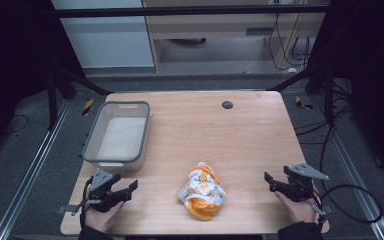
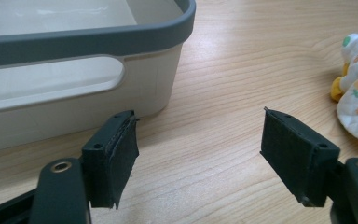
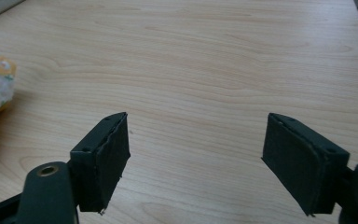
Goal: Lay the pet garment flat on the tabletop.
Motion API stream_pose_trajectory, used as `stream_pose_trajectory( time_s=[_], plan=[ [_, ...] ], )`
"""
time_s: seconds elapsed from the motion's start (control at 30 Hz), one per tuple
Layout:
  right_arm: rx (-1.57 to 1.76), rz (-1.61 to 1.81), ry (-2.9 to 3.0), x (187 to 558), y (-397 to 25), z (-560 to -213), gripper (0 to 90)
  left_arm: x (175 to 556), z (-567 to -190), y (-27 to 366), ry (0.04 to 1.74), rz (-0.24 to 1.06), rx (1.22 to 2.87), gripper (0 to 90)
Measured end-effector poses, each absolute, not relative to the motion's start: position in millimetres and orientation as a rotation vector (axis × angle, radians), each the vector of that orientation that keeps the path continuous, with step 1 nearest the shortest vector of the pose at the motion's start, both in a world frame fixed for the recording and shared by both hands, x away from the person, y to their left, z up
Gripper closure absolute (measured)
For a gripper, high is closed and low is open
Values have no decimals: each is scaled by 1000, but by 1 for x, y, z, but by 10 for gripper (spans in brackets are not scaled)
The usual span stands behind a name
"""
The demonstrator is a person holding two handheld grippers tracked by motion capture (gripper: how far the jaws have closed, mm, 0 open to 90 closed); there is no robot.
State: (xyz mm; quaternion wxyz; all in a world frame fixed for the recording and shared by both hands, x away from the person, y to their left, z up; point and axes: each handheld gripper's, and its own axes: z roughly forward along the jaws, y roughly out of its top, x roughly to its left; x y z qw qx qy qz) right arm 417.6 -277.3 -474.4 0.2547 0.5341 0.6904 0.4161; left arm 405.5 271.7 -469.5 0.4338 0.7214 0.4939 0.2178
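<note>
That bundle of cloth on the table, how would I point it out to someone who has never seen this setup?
Start at the wooden table and find the grey bin on its left side. To the right of the bin, near the table's front edge, lies the crumpled cloth, between the two hand-held grippers. It is the one soft thing there, white with orange and yellow print.

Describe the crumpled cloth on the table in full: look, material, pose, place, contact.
The cloth is a soft, quilted-looking fabric, white with orange, yellow and small green print. It lies bunched in a loose heap on the wooden table, near the front edge, about midway between the two grippers. Neither touches it. The grey bin stands apart to its left.
</note>
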Motion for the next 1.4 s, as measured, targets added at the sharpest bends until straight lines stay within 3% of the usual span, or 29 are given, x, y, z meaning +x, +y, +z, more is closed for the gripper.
stream_pose_trajectory(
  time_s=[0.47,1.0,1.4],
  plan=[
    [1317,1213,2009,412,-251,-467,392,394,-458,265,1166,533,1758,376],
    [1253,1260,2021,419,-246,-454,445,400,-444,249,1100,526,1790,465],
    [1195,1316,2026,427,-232,-435,469,410,-426,233,1043,545,1796,484]
  ],
)
